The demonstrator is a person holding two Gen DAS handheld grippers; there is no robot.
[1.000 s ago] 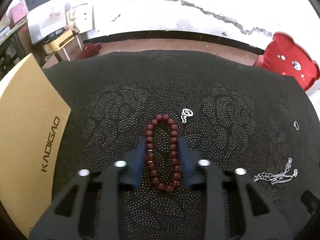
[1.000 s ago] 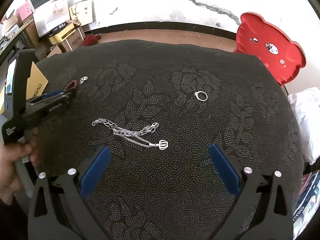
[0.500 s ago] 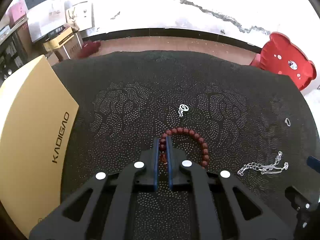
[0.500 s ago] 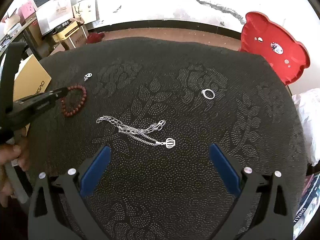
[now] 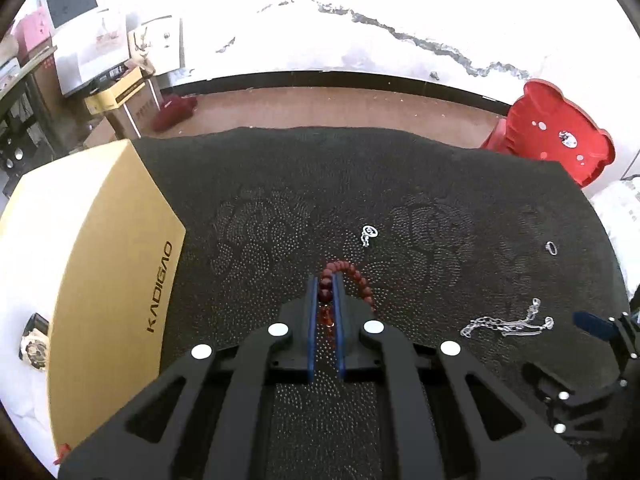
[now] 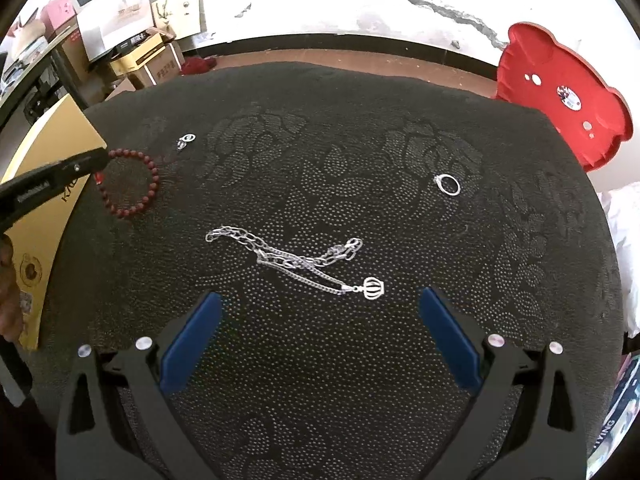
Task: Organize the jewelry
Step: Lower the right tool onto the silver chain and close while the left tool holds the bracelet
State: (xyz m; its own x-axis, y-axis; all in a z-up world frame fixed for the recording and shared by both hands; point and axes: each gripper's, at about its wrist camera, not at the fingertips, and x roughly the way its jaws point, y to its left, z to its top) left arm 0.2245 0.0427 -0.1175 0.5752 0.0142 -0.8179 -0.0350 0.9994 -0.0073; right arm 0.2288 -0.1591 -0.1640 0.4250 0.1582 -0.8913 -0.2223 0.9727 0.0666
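Your left gripper (image 5: 325, 282) is clamped on the bracelet (image 5: 362, 284): the blue pads (image 5: 312, 300) pinch one bead strand, the rest of the loop curls out to the right of the tips. From the right wrist view the bracelet hangs as an open ring off the left gripper's tip, at the left edge of the cloth (image 6: 320, 140), beside the box (image 5: 100, 248); whether its lower beads touch the cloth, you can't tell. Your right gripper (image 6: 320, 328) has its jaws wide apart, nothing between them, hovering over the near part of the cloth. Just ahead of it lies the chain (image 6: 288, 256), tangled in a loose line, with a small cage-like pendant (image 6: 373, 288) at its near right end, flat on the cloth. The ring (image 6: 449, 184) sits further out to the right, well apart from the chain. A small silver charm (image 6: 186, 140) lies near the bracelet, just beyond it. The tan box, printed KADIGAO, sits along the cloth's left edge. A red stool (image 6: 560, 96) stands past the cloth's far right corner. Cartons (image 6: 132, 52) are stacked against the wall at far left. Part of your hand (image 6: 8, 280) shows at the left edge of the right wrist view.
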